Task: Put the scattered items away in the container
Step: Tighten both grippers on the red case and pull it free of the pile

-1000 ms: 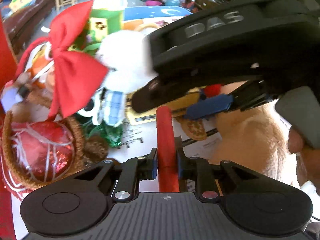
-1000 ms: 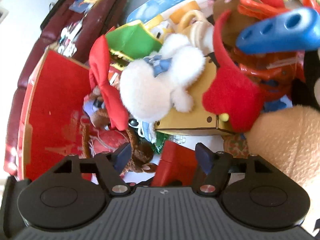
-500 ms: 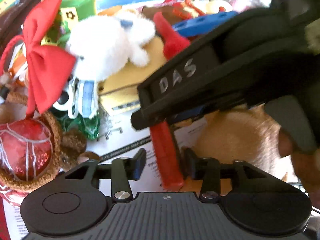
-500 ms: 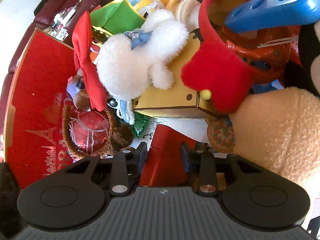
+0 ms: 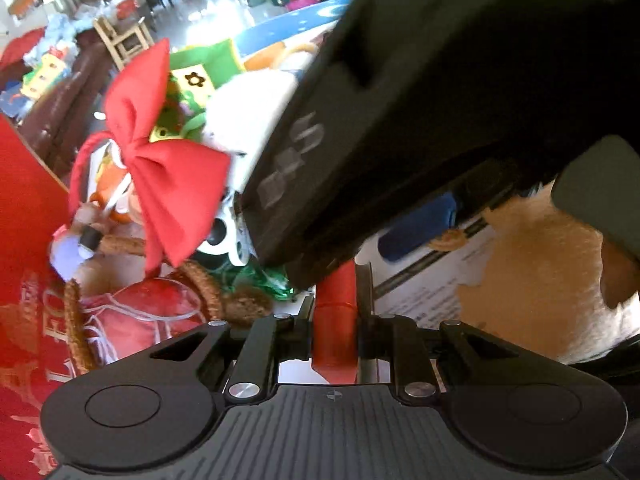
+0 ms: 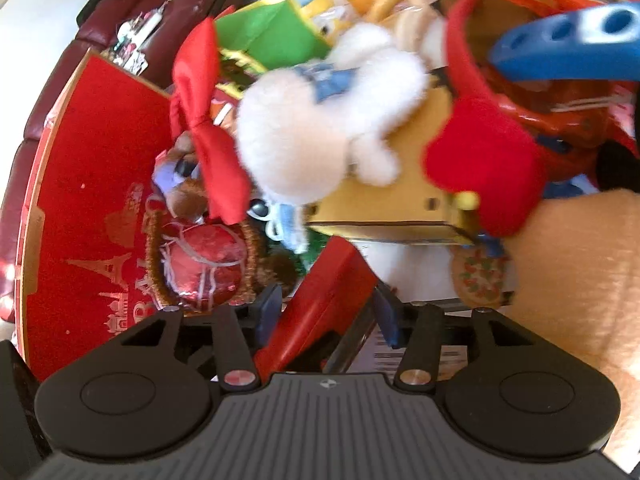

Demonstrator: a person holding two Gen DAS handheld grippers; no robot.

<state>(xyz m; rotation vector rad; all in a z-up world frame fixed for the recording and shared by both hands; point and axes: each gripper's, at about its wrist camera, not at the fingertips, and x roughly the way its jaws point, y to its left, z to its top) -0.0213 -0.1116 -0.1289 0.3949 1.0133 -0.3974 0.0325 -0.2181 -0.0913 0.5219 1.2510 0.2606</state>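
The left gripper [image 5: 335,312] is clenched on a flat red box-like item [image 5: 334,320], seen edge-on between its two fingers. In the right wrist view the same red item [image 6: 320,296] lies between the blue-padded fingers [image 6: 267,312] of the right gripper [image 6: 326,314]; the pads sit at its sides, but whether they press on it or stand slightly off cannot be told. The right gripper's black body fills the upper right of the left wrist view [image 5: 400,120], with raised letters on its side that seem to read "DAS", blurred.

The container, a red cardboard box with gold Eiffel Tower print [image 6: 92,208], carries large gold letters, only partly legible. Inside or at its edge sits a brown woven basket holding a red foil-wrapped ball [image 6: 204,256]. Just above it is a big red fabric bow [image 6: 208,148], and beside that a fluffy white plush toy with a blue checked scarf [image 6: 312,136]. The plush rests on a yellow cardboard box [image 6: 400,200]. A red plush piece [image 6: 484,164] and a blue plastic perforated piece [image 6: 568,40] lie to the right, near a tan plush toy [image 6: 580,272]. A white printed paper sheet [image 5: 424,296] lies beneath; its text is too small to read.
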